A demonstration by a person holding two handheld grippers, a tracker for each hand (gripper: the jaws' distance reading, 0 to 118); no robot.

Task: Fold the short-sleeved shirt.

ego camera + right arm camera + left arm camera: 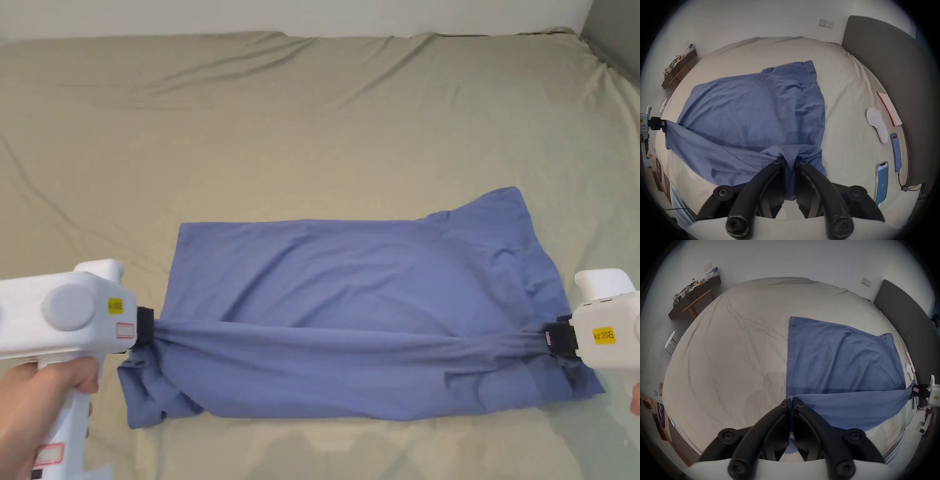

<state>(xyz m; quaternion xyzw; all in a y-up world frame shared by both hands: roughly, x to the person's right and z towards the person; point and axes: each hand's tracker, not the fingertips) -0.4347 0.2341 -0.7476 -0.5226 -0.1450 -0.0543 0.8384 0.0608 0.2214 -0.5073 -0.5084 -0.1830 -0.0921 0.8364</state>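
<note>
A blue short-sleeved shirt (pixel 350 275) lies across a bed (pixel 312 125) covered with a beige-green sheet. Its near edge is lifted and pulled taut between both grippers. My left gripper (pixel 150 325) is shut on the shirt's left end, and in the left gripper view (pixel 791 400) the cloth (pixel 843 356) is pinched between its black jaws. My right gripper (pixel 550 339) is shut on the right end, where the fabric (pixel 753 110) bunches between the jaws (pixel 790 160). The far part of the shirt rests flat on the sheet.
A dark grey headboard (pixel 893 81) runs along the bed's right side. Beside it lie a white device (pixel 877 125), two phones (pixel 882 181) and a pink booklet (pixel 890 108). A cluttered dark shelf (pixel 693 293) and a white stool (pixel 671 342) stand off to the left.
</note>
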